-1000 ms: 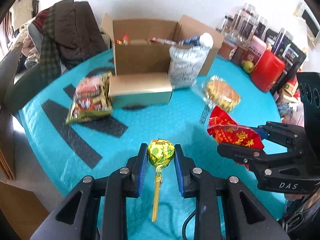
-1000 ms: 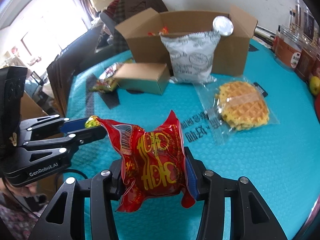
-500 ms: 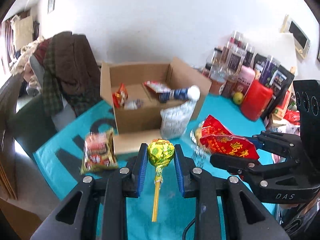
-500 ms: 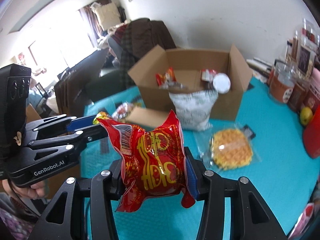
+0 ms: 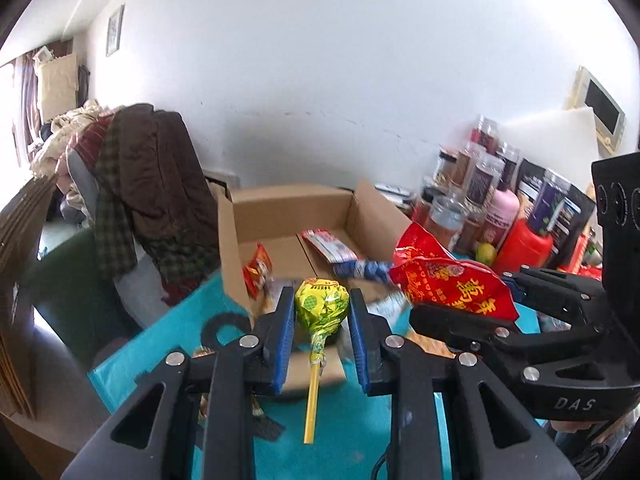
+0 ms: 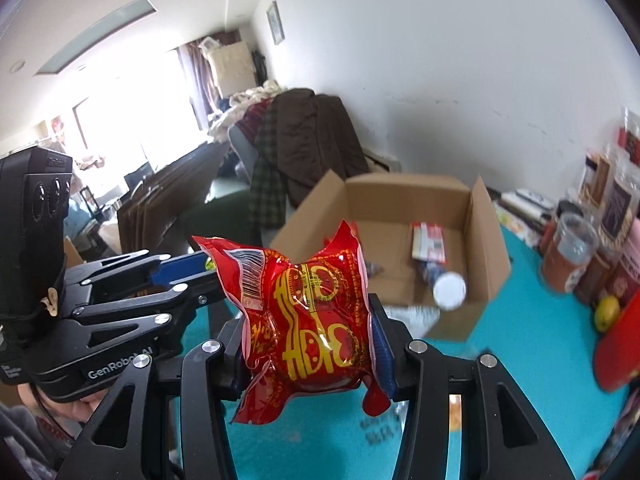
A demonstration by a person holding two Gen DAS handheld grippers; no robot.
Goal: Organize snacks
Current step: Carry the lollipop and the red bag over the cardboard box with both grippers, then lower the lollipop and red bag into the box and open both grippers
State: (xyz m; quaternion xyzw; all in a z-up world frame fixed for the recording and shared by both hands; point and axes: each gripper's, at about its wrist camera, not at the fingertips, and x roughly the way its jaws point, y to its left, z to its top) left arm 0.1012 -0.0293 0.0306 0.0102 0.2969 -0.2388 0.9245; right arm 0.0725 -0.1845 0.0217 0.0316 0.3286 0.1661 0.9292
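My left gripper (image 5: pixel 321 312) is shut on a yellow-green lollipop (image 5: pixel 321 305), stick hanging down, held high in front of the open cardboard box (image 5: pixel 280 216). My right gripper (image 6: pixel 308 336) is shut on a red snack packet (image 6: pixel 304 316), also raised, just right of the left gripper; the packet shows in the left wrist view (image 5: pixel 448 284). The box (image 6: pixel 404 216) holds several snacks, among them a small red packet (image 5: pixel 258 272) and a blue-and-white tube (image 6: pixel 444 284). The left gripper body shows in the right wrist view (image 6: pixel 120 288).
The box stands on a turquoise table cover (image 6: pixel 520 320). Jars and bottles (image 5: pixel 492 200) and a red container (image 5: pixel 524 244) crowd the right side. A chair draped with coats (image 5: pixel 148 184) stands behind the table at left. Snacks lying on the table are mostly hidden below the grippers.
Both grippers have risen and tilted up with their snacks still held. The box interior now shows from higher up, and the table snacks have dropped out of sight.
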